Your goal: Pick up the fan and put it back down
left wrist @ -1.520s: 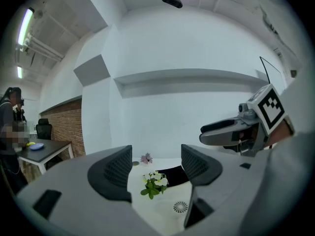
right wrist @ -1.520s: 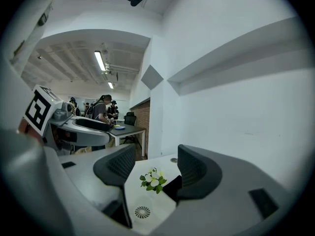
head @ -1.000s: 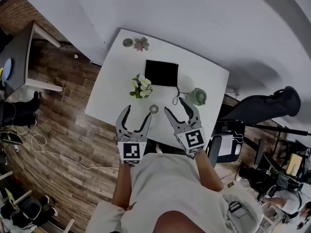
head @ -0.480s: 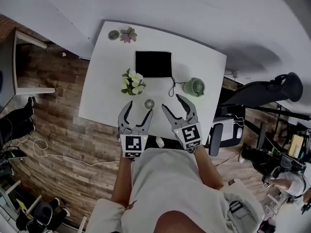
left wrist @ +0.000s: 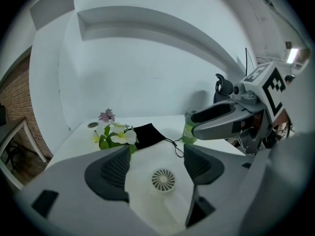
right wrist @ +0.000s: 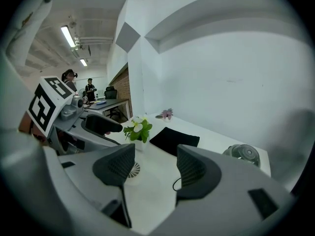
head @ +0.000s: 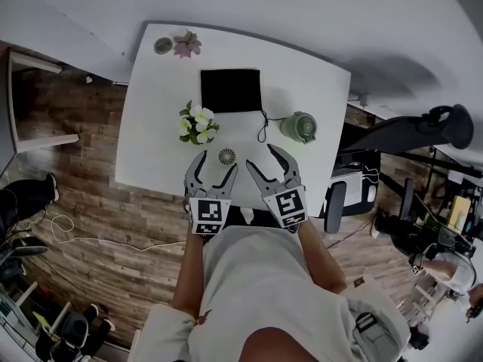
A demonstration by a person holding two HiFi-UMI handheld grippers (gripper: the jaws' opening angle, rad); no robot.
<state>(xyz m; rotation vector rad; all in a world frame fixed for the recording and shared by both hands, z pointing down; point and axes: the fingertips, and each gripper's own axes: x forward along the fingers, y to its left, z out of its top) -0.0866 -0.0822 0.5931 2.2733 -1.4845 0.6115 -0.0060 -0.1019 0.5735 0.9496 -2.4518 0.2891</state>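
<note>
At the white table's (head: 151, 145) far left corner sat a small dish (head: 162, 46), its contents too small to tell. A pot of flowers (head: 198, 123) stood at 11 o'clock from the fan (head: 227, 155). The left claw (head: 217, 162) tilted down over the near edge. Its jaws had just been opening and stood apart, and the fan lay flat just past their tips, untouched. The right claw (head: 262, 157) beside it gaped, empty. A black pouch (head: 231, 90) lay at the fan's 12 o'clock and a green round thing (head: 300, 127) at its 2. The plank floor (head: 75, 202) lay to the left.
</note>
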